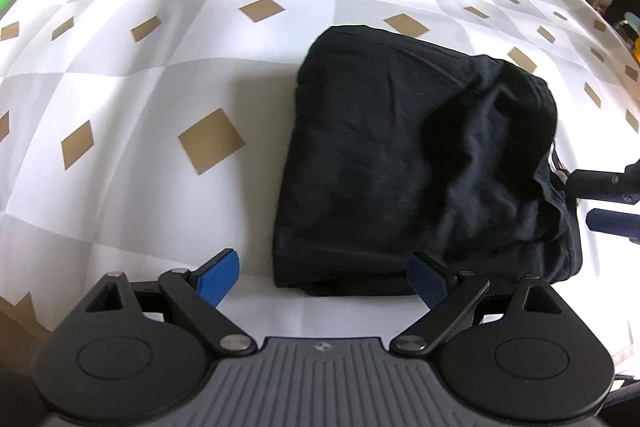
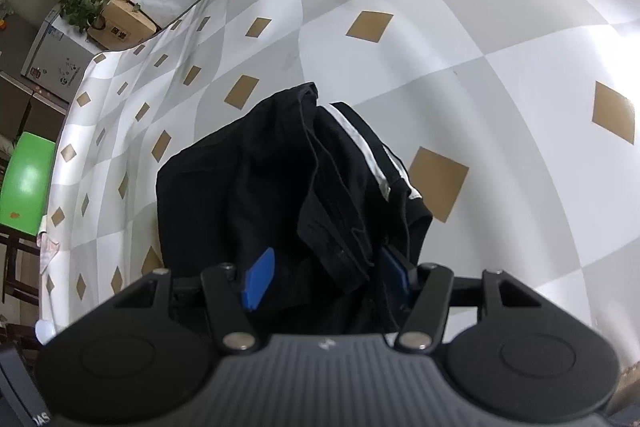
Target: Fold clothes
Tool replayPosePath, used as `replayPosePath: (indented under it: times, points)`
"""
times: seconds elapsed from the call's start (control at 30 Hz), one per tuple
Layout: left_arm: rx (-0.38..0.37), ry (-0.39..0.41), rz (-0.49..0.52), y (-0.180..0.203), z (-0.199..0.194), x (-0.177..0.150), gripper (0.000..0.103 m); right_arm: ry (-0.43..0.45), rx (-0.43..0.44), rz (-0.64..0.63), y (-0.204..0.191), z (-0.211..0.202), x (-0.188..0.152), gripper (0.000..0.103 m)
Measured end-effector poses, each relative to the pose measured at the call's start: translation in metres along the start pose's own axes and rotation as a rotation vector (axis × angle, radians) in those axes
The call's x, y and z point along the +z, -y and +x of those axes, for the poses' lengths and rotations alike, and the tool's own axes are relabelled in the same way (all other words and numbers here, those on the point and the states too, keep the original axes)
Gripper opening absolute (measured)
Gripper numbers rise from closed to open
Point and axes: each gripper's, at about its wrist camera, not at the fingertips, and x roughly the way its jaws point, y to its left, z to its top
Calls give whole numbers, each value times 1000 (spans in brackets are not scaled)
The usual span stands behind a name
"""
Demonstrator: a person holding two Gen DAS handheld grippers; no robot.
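Black garment (image 1: 420, 155), folded, centre frame on bench (image 1: 160, 67); left claw (image 1: 324, 275) wide, empty; right claw (image 2: 324, 275) half-closed around bunched hem, grip unclear, likely tidying.

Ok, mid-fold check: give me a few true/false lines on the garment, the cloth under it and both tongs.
1. The garment is black with white stripes. True.
2. It lies on a plain red cloth. False: the tablecloth is checked white and grey with tan diamonds.
3. The left tongs stand wide open with nothing held. True.
4. The right tongs have fabric between their pads. True, though whether the pads press on it cannot be told.
5. The garment is spread out flat in one layer. False: it is a bunched, folded bundle.
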Motion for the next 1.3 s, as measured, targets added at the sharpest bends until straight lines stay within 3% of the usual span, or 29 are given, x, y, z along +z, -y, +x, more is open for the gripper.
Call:
replayPosePath:
  times: [0.37,0.6,0.77,1.07,1.3]
  points:
    - [-29,-15,-36,-2,6,-2,91,-19,-102,-93,-11,30,-10,56]
    - [-34,-24,-45,-2,9,-2,91,13,-167,-211,-26,32,-19,23]
    - [-35,-19,-46,-2,8,-2,91,54,-195,-290,-38,26,-25,11]
    - [-56,25,-78,-10,-5,0,91,144,-160,-289,-45,-16,-43,10]
    - [-57,36,-86,-12,-7,0,91,4,-250,-239,-24,-1,-68,13]
